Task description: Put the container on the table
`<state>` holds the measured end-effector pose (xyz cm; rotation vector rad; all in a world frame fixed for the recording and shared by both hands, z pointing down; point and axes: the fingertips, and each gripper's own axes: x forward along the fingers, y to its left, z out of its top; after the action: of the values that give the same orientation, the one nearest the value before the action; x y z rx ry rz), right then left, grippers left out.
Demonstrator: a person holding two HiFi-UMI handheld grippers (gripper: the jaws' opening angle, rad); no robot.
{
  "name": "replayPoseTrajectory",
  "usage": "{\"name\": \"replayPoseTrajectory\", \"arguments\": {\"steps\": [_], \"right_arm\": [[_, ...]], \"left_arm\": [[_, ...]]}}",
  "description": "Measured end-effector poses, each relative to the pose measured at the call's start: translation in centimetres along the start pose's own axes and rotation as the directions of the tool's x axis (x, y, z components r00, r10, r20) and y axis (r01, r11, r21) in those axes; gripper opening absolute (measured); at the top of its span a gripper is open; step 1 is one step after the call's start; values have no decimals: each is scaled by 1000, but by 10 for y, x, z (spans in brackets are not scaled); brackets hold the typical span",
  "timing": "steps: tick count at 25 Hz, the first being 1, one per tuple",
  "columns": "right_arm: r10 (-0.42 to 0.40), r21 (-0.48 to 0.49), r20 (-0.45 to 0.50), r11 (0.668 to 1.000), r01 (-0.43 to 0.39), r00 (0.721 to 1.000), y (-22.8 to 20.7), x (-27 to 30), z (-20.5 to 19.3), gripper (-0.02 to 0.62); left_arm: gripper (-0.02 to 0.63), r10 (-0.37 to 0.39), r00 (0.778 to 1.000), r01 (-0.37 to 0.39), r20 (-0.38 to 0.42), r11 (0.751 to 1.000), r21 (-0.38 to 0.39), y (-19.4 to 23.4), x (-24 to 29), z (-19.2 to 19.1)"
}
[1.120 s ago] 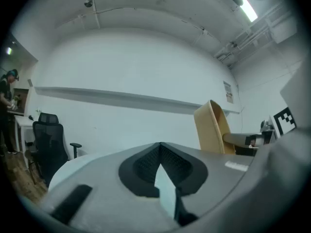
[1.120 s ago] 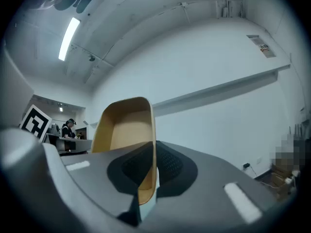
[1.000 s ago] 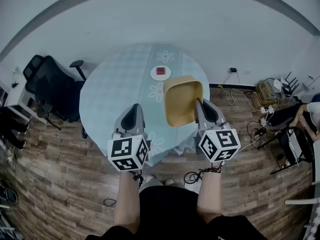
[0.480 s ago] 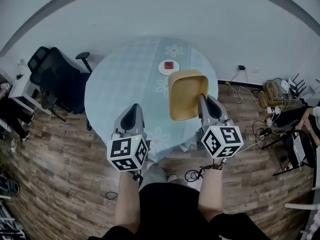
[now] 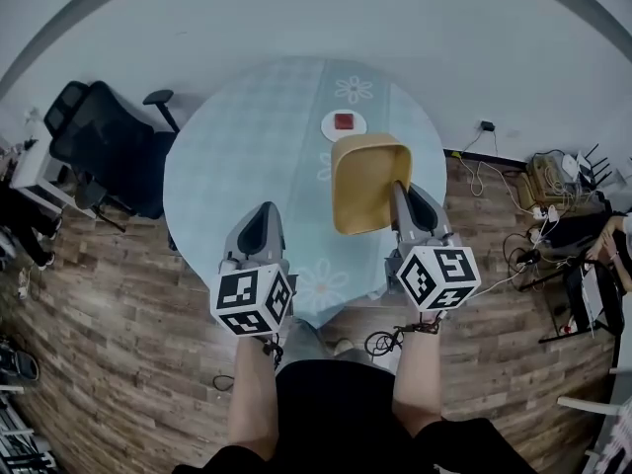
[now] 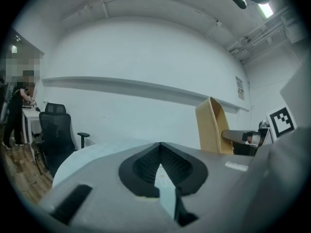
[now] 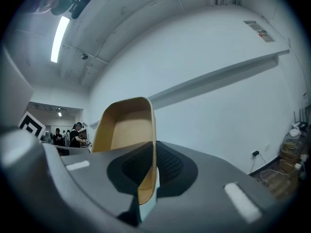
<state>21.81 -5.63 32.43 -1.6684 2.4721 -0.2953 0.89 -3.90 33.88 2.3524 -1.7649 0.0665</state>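
A yellow container (image 5: 365, 181) is held over the near right part of the round table (image 5: 247, 166), which is covered with a pale blue cloth printed with flowers. One side wall of the container is pinched between the jaws of the right gripper (image 7: 151, 149), whose pads are pressed against the thin wall from both sides. The container is seen tipped up on edge, with its open side turned towards the head camera (whether its lower edge touches the table cannot be told from any view). The left gripper (image 6: 159, 147) is held over the near edge of the table, to the left of the container and apart from it; its jaws are brought together at the tips and nothing is gripped between them. A small white plate (image 5: 343, 122) with a red item on it is set on the table just beyond the container. A black office chair (image 5: 99, 146) is placed beside the table's left edge, on the wooden floor (image 5: 118, 304)
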Motion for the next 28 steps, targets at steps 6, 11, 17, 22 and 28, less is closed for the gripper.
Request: {"name": "replayPoseTrajectory", "arguments": {"steps": [6, 11, 17, 22, 28], "right_arm": [[-57, 22, -39, 998, 57, 998, -6, 60, -28, 20], [-71, 9, -82, 997, 72, 994, -1, 115, -41, 20], [-109, -23, -131, 994, 107, 985, 24, 170, -58, 21], [-137, -66, -249, 990, 124, 959, 21, 192, -89, 21], [-145, -147, -380, 985, 95, 913, 26, 218, -138, 21]], "left_arm": [[2, -13, 997, 10, -70, 999, -46, 55, 54, -21], [2, -11, 994, 0, -108, 995, -102, 101, 103, -26], [2, -90, 983, 68, -160, 988, -136, 140, 141, -38], [2, -101, 976, 62, -192, 978, -201, 160, 157, -58], [2, -89, 972, 34, -219, 969, -243, 188, 166, -74]]}}
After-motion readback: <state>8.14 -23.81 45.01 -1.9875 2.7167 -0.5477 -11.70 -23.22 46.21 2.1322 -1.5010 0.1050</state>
